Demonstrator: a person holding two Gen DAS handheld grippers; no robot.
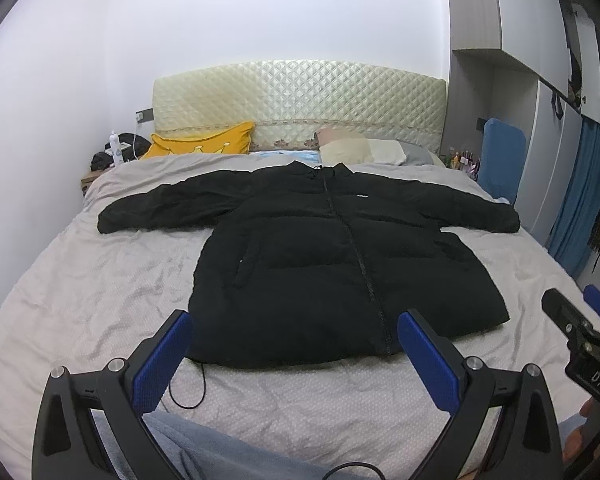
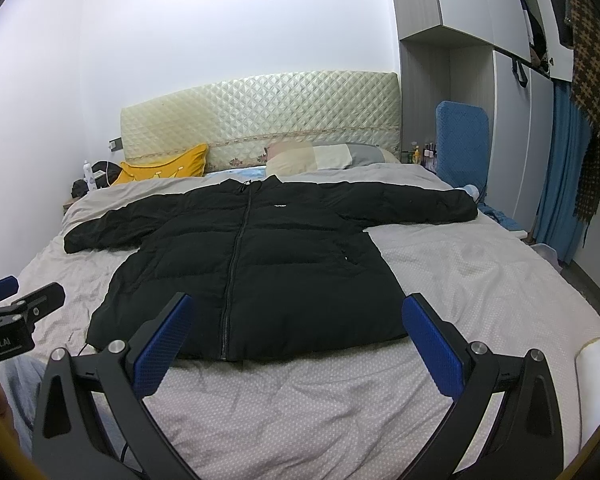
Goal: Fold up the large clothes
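Black jacket (image 1: pixel 324 264) lies flat, sleeves out, ahead of left gripper (image 1: pixel 296 356) & right gripper (image 2: pixel 296 344); both spread wide, empty, lined up for hem grab.

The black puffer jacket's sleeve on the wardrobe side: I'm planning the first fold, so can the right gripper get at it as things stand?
Probably yes. The right gripper is open and empty, and the black puffer jacket lies flat with that sleeve stretched out uncovered on the grey bedsheet.

Both wrist cams face headboard (image 1: pixel 300 100) from bed's foot — sharing jacket (image 1: pixel 332 256).
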